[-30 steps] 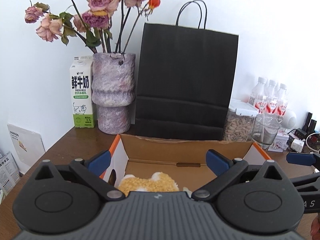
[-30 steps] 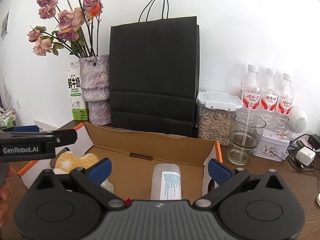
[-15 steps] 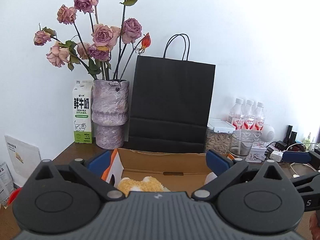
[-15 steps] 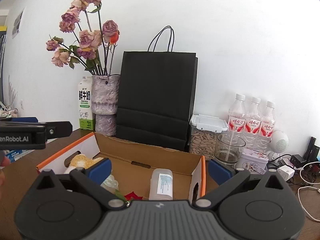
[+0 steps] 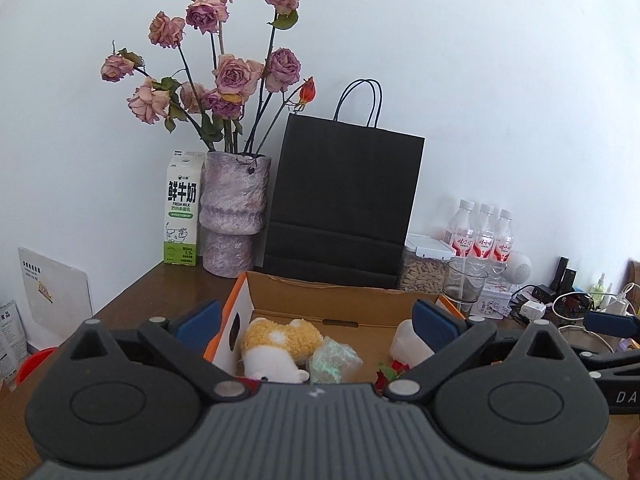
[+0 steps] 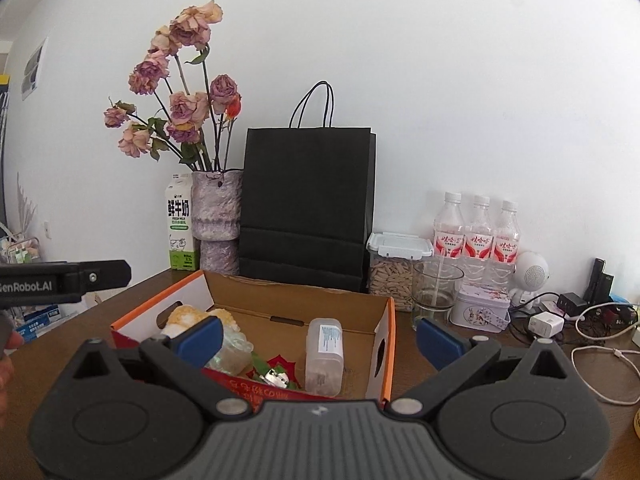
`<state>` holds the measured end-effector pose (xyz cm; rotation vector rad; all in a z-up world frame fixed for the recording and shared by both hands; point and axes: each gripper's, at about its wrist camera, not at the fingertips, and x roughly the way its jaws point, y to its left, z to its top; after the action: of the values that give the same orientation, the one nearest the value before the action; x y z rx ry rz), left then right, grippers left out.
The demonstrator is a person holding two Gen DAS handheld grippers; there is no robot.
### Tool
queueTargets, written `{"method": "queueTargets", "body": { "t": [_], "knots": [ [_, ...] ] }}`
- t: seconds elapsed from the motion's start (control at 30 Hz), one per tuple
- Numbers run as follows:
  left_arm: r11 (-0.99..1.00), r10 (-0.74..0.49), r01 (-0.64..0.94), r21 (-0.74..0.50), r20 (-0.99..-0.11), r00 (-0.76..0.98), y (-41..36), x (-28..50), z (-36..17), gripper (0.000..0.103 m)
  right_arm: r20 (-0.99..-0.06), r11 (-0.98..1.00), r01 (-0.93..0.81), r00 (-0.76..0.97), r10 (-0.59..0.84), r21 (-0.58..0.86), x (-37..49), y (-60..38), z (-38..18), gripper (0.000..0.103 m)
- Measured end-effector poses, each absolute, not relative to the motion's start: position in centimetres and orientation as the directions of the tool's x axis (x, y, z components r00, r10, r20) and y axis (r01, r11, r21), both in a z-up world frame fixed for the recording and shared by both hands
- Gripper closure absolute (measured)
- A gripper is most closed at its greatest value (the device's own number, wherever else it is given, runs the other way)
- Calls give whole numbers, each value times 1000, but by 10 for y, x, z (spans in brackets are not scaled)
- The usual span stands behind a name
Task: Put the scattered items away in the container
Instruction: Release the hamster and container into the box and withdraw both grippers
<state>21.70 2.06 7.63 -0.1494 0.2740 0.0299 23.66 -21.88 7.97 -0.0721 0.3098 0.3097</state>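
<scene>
An open cardboard box point(image 5: 332, 300) point(image 6: 280, 298) with orange edges sits on the brown table. Inside lie a yellow-and-white plush toy point(image 5: 280, 340) point(image 6: 188, 316), a crumpled clear wrapper point(image 5: 334, 362) point(image 6: 234, 350), a white plastic bottle on its side point(image 6: 324, 354) point(image 5: 408, 344) and a red-and-green item point(image 6: 276, 370) point(image 5: 390, 370). My left gripper point(image 5: 318, 320) is open and empty, held in front of and above the box. My right gripper point(image 6: 318, 334) is open and empty, also in front of the box.
Behind the box stand a black paper bag point(image 6: 308, 208), a vase of dried roses point(image 6: 216, 212), a milk carton point(image 6: 180, 228), a seed jar point(image 6: 396, 268), a glass point(image 6: 436, 288) and three water bottles point(image 6: 478, 232). Cables and chargers point(image 6: 576, 320) lie at right.
Both grippers have pulled back and risen away from the box, so the box looks smaller and its contents show more fully. Both stay open and empty.
</scene>
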Motion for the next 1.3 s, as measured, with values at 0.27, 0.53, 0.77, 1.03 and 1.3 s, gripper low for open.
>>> {"method": "queueTargets", "body": {
  "t": [0.27, 0.53, 0.77, 1.03, 1.3],
  "knots": [
    [987, 41, -85, -137, -295, 955, 31, 181, 68, 0, -371, 954, -301, 886, 277, -6, 200, -230, 58, 0],
    [985, 70, -126, -120, -388, 919, 40, 158, 43, 0, -450, 953, -302, 849, 276, 13, 172, -235, 32, 0],
    [980, 89, -157, -118, -445, 891, 46, 141, 28, 0, -500, 951, -309, 820, 278, 20, 154, -233, 14, 0],
    [981, 96, -163, -103, -474, 875, 48, 119, 19, 0, -529, 944, -330, 796, 293, 27, 136, -228, 3, 0],
    [980, 101, -173, -95, -513, 852, 51, 104, 6, 0, -571, 914, -407, 749, 337, 6, 117, -208, -10, 7]
  ]
}}
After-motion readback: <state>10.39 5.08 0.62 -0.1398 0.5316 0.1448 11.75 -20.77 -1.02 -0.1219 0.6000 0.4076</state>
